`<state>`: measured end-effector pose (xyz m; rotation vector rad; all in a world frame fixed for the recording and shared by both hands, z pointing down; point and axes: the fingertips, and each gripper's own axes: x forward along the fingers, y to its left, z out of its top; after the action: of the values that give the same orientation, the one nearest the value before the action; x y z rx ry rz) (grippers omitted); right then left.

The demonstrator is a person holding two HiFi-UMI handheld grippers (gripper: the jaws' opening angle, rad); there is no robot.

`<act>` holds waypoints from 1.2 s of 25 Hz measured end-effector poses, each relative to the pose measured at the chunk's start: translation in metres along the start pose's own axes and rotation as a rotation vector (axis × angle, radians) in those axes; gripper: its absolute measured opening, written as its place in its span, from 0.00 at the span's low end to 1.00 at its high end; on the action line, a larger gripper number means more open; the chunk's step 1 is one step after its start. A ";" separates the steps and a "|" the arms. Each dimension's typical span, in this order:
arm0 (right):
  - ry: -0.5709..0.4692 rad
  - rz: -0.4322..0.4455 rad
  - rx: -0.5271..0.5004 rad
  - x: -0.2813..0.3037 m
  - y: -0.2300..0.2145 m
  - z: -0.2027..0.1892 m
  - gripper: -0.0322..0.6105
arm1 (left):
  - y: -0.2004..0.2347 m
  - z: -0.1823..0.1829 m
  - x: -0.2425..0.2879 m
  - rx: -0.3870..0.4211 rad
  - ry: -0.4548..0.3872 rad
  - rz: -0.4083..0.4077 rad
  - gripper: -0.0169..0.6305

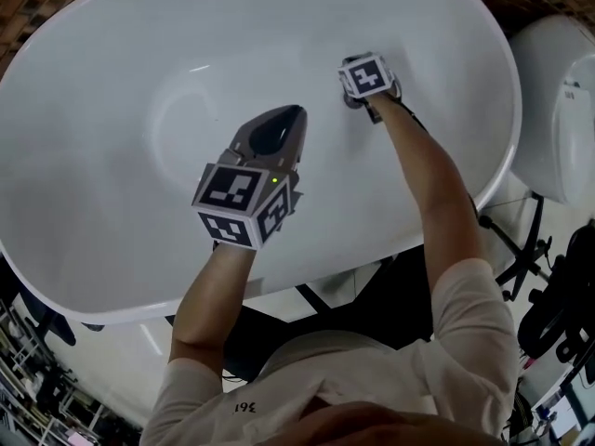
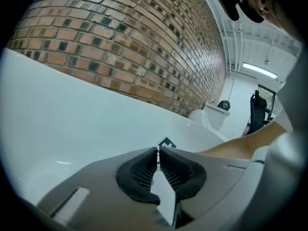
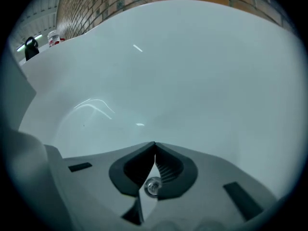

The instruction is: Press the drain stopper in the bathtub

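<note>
Near the bathtub's [image 1: 121,72] right edge, we hold our right tool [image 3: 154,148] closed over the drain stopper [image 3: 153,186] for pressing; our left tool [image 2: 158,151] is closed and empty.

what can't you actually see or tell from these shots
- Head view: stopper hidden under the right hand-held gripper.
- Right gripper view: stopper only a small glint through the jaw gap; contact unclear.
- Left gripper view: floor of the tub blocked by the left hand-held gripper.

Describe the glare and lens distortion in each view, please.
Head view: even light, one small glare streak on the bathtub. Left gripper view: fisheye curves the brick wall, black corners. Right gripper view: dimmer, bluish, curved reflections on the bathtub.
</note>
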<state>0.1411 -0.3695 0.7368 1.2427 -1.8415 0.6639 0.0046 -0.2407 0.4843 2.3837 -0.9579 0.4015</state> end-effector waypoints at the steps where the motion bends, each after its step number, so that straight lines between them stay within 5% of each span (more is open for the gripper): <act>1: -0.001 0.008 0.015 0.008 -0.002 -0.002 0.07 | 0.001 0.000 0.002 -0.003 0.002 -0.005 0.05; 10: 0.218 0.044 0.116 0.063 -0.018 -0.086 0.07 | 0.001 -0.016 0.014 -0.101 0.025 -0.031 0.03; 19: 0.365 0.017 0.131 0.081 -0.024 -0.149 0.07 | -0.012 -0.043 0.024 -0.092 0.106 -0.056 0.03; 30: 0.411 0.035 0.170 0.081 -0.013 -0.158 0.07 | 0.000 -0.038 0.025 -0.099 0.114 -0.037 0.03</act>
<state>0.1885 -0.2929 0.8898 1.0839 -1.4919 1.0289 0.0195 -0.2321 0.5261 2.2604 -0.8614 0.4606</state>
